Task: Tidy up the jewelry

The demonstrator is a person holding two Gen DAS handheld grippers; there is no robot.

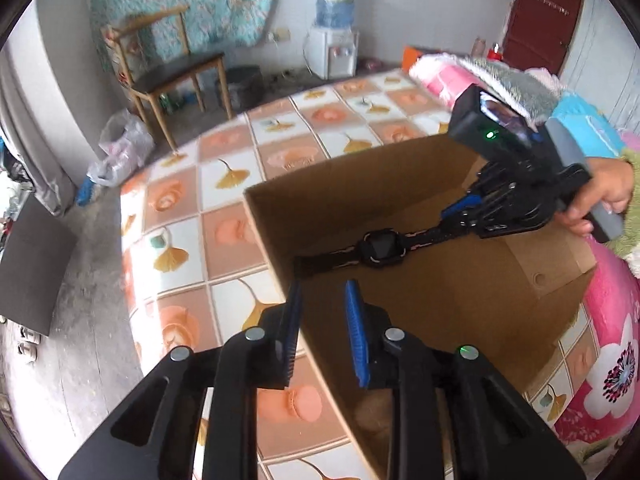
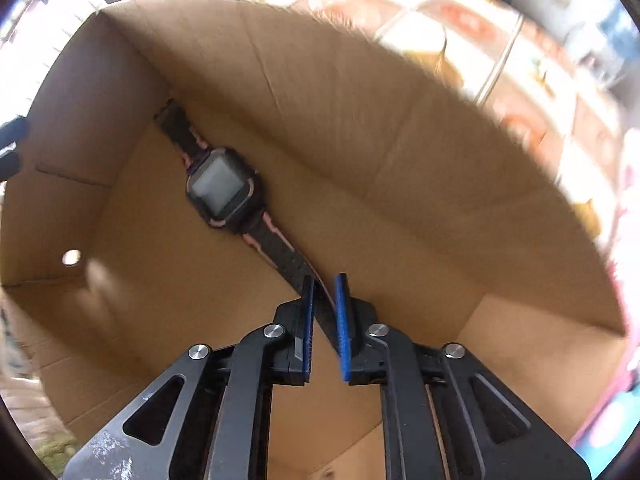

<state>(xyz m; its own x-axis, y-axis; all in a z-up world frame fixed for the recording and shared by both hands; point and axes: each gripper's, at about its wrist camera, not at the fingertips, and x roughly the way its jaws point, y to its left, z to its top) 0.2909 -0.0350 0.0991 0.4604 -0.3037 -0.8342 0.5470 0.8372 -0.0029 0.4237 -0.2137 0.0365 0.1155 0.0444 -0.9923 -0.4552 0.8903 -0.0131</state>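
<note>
Bedroom background: tiled-pattern bedspread (image 1: 224, 216) is seen under an open cardboard box (image 1: 440, 280); no legible writing is found. Left wrist view: left gripper (image 1: 322, 312) is held parted and empty over the box's near corner; right gripper (image 1: 444, 228), gripped by a hand (image 1: 600, 196), is angled into the box at the strap end of a black-pink watch (image 1: 378, 247). Right wrist view: pointed down into the box (image 2: 360, 140), right gripper (image 2: 325, 300) is narrowly parted, strap between its pads, contact cannot be told; watch (image 2: 222, 188) lies along the box wall.
</note>
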